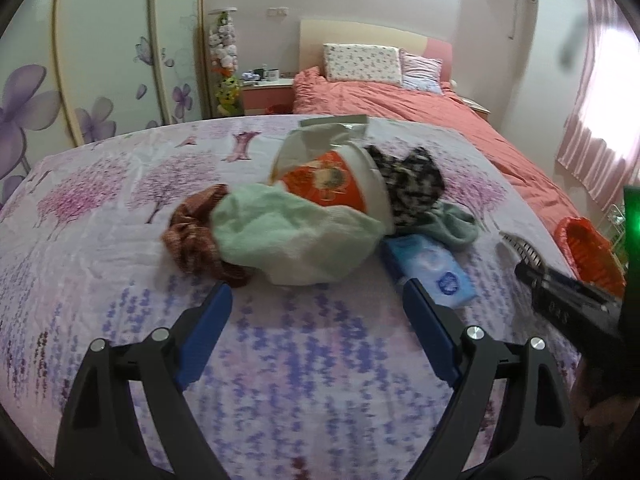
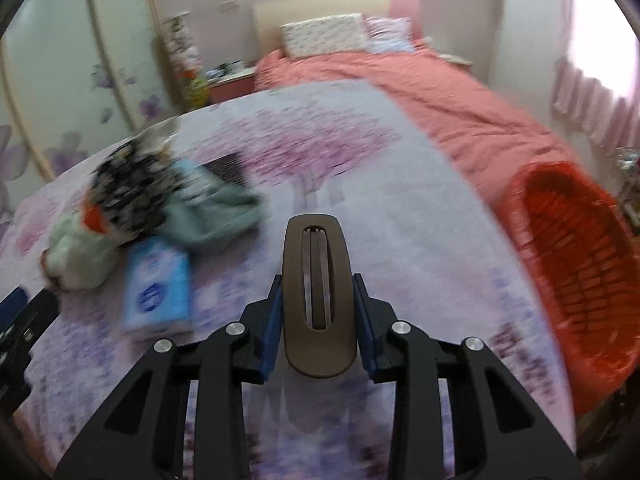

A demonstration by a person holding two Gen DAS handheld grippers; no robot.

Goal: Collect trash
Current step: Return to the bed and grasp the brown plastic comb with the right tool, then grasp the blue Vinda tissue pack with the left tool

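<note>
Left gripper sits low in the left wrist frame with its blue fingers spread wide and nothing between them, hovering over the floral sheet. Just above it, mid-frame, is the pile: a pale green cloth draped over a brown knit cloth, an orange-and-white instant noodle cup lying on its side behind them, a black-and-white patterned cloth at the cup's right, a grey-green cloth below that, and a blue tissue pack touching the pile's lower right edge.

Right gripper is clenched on a brown hair clip — the clip stands centre-bottom of the right wrist frame, blue pads pressing both its sides. Same clip shows at the right edge of the left wrist frame, held out from the black tool.

Red basket is at the right of the right wrist frame, beside the sheet's edge — its contents can't be made out. The pile sits at left there, blurred. Coral bedspread and pillows in the upper frame.
</note>
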